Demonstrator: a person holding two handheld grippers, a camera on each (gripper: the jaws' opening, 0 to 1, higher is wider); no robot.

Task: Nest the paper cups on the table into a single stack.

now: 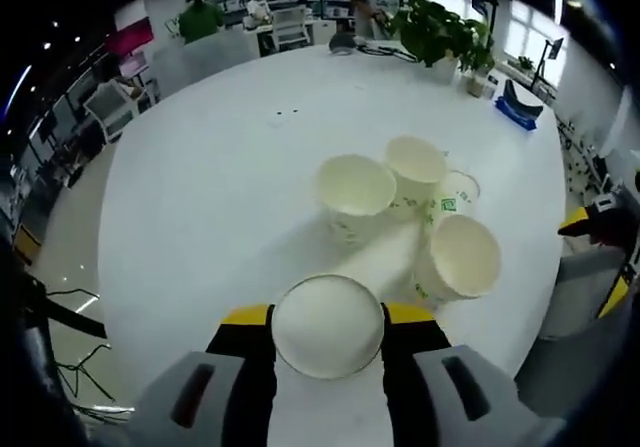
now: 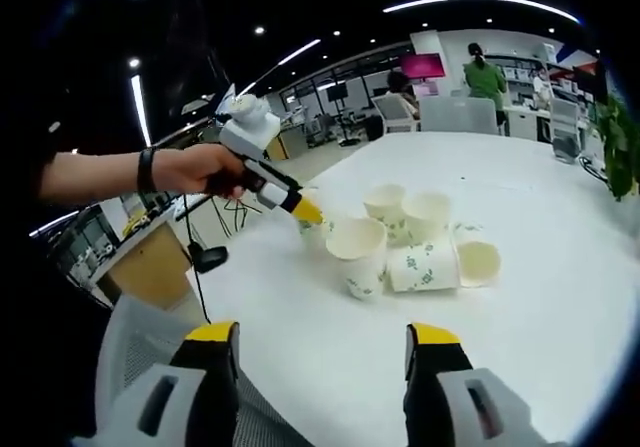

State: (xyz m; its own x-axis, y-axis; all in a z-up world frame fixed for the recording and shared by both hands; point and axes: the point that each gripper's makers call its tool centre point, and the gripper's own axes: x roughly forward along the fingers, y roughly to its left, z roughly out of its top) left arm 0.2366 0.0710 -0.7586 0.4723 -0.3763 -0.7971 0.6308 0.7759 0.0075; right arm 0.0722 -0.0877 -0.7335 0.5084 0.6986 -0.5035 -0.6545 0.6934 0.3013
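Paper cups (image 1: pixel 400 212) matt; white table (image 1: pixel 210 197) smooth, seemingly slightly glossy.

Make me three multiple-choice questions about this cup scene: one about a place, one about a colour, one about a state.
1. Where does the potted plant stand?
A. On the far side of the white table
B. On the floor
C. Inside a cup

2. What colour are the jaw tips of the right hand-held gripper?
A. Red
B. Yellow
C. Blue

3. What is the left hand-held gripper doing?
A. Open and empty
B. Shut on a paper cup
C. Lying on the table

Answers:
1. A: in the left gripper view, the potted plant stands on the white table, beyond the loose cups.
2. B: the right hand-held gripper stands open and empty, and its two jaw tips are yellow.
3. B: the left hand-held gripper has its jaws closed against both sides of a paper cup.
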